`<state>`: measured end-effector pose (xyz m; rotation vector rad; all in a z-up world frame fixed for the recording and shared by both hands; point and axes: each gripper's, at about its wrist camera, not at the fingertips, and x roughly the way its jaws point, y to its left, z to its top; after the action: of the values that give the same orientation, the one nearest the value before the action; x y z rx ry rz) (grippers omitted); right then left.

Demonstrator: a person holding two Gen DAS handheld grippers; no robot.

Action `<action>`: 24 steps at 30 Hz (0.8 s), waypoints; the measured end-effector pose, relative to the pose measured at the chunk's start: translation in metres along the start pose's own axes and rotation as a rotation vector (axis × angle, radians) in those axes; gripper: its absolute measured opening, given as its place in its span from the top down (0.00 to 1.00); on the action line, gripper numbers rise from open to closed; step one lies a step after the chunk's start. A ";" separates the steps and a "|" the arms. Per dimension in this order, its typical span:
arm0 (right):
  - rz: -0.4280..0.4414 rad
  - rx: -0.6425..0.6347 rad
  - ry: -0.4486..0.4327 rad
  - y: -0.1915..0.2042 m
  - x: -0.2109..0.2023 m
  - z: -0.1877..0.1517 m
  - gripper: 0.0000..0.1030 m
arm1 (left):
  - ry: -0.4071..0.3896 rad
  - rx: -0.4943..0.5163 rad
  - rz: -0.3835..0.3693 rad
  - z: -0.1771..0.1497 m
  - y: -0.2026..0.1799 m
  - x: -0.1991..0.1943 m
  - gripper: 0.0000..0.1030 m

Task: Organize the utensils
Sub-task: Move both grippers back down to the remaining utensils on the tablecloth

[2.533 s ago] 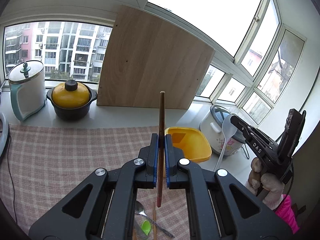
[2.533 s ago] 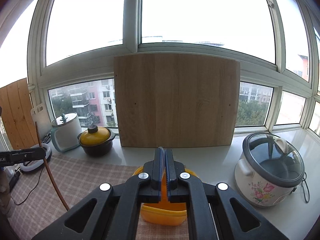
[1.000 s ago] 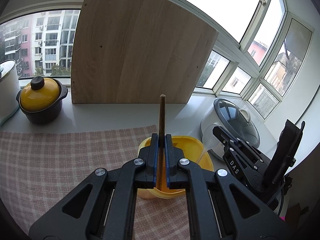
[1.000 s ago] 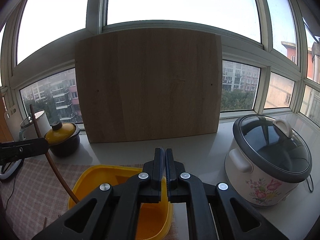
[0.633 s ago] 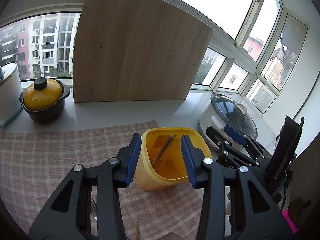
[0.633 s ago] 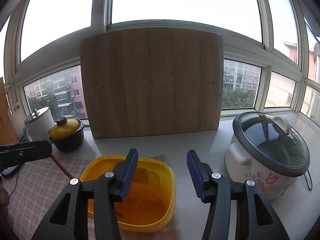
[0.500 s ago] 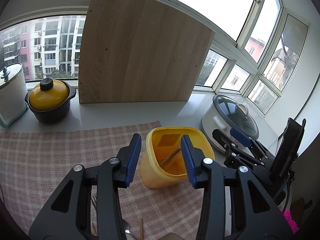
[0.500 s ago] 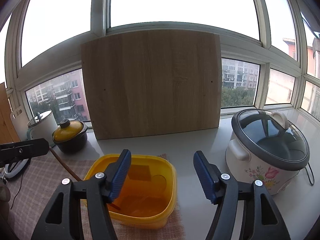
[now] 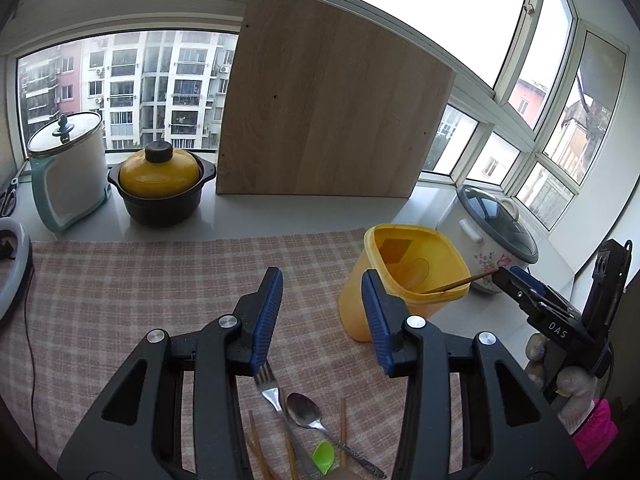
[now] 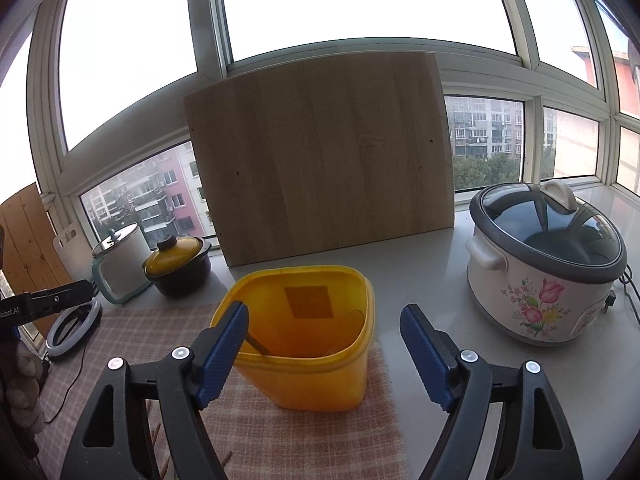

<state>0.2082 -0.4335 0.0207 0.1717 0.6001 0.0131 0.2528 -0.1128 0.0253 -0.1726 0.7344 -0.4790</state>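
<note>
The left tool [image 9: 322, 320] has its blue pads [image 9: 267, 316] partly apart and nothing between them; it hangs over the checked cloth [image 9: 140, 280] on the desk [image 9: 280, 212], touching nothing. Below it on the cloth lie a fork [image 9: 272, 394], a metal spoon [image 9: 306, 416], a green spoon [image 9: 323, 454] and several chopsticks [image 9: 342, 424], close together, with the fork and the metal spoon side by side.

The right tool [image 10: 324, 344] stands wide, its jaws opening, and nothing is gripped. The yellow tub [image 10: 308, 340] sits between and beyond its pads [image 10: 422, 354] in the right wrist view, but the pads do not press on it. In the left wrist view this tool [image 9: 516, 280] reaches in from the right, its tip close to the tub's rim.

The tub [image 9: 404, 276] stands upright at the right edge of the cloth. One chopstick [image 9: 460, 282] leans inside it, its upper end sticking out over the rim towards the right tool; in the right wrist view only a short dark stretch of it [image 10: 258, 344] shows behind the left pad. A pale spoon [image 9: 416, 272] rests inside against the tub wall.

Just right of the tub, off the cloth, sits a flowered rice cooker [image 10: 544, 260]. At the back a wooden board [image 10: 320, 160] leans on the window. A yellow-lidded pot [image 9: 162, 184] and a white kettle [image 9: 66, 164] stand at the left rear.
</note>
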 end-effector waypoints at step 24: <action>0.260 -0.162 0.145 0.052 -0.008 -0.072 0.27 | 0.251 -0.052 0.102 -0.108 0.082 0.018 0.68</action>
<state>0.1629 -0.3712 -0.0244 0.0907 0.7152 0.3277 0.2203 -0.0480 -0.0907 -0.1239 0.9969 -0.3880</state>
